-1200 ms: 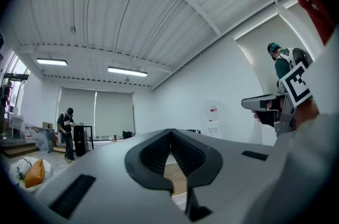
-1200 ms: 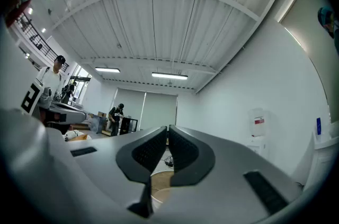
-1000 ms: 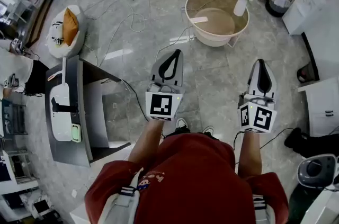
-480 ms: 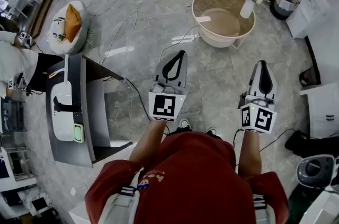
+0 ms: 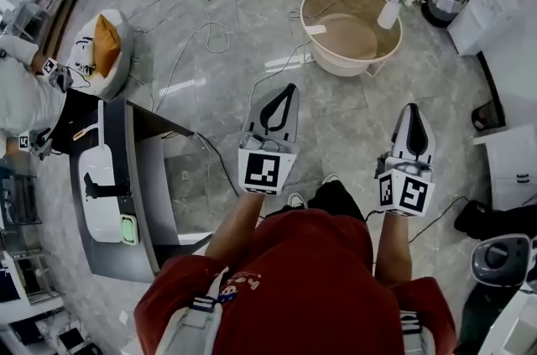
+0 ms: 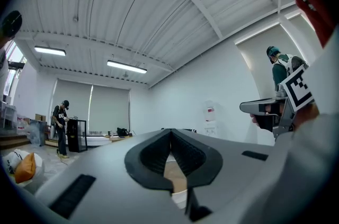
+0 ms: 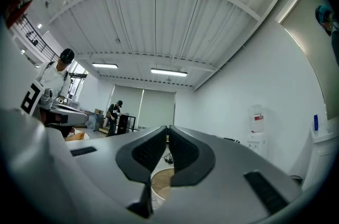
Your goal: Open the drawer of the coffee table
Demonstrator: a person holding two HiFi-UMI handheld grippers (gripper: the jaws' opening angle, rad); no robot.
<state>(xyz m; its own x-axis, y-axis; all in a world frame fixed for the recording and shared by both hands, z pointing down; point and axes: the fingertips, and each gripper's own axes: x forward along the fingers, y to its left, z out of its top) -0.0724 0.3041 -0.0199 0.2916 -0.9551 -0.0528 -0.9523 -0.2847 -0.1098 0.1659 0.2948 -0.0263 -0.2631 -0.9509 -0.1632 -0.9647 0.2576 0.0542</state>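
Jaws are together on both, nothing pinched: your left gripper (image 6: pixel 170 131) and your right gripper (image 7: pixel 167 127) each meet at the tips. Both are held out side by side over the grey marble floor (image 5: pixel 210 43). The round cream coffee table with the raised rim (image 5: pixel 344 66) sits ahead, well apart from both. Can't make out its drawer. A white vase of flowers (image 5: pixel 388 7) stands at the table's right edge. A dark grey stand (image 5: pixel 138 177) is on your left.
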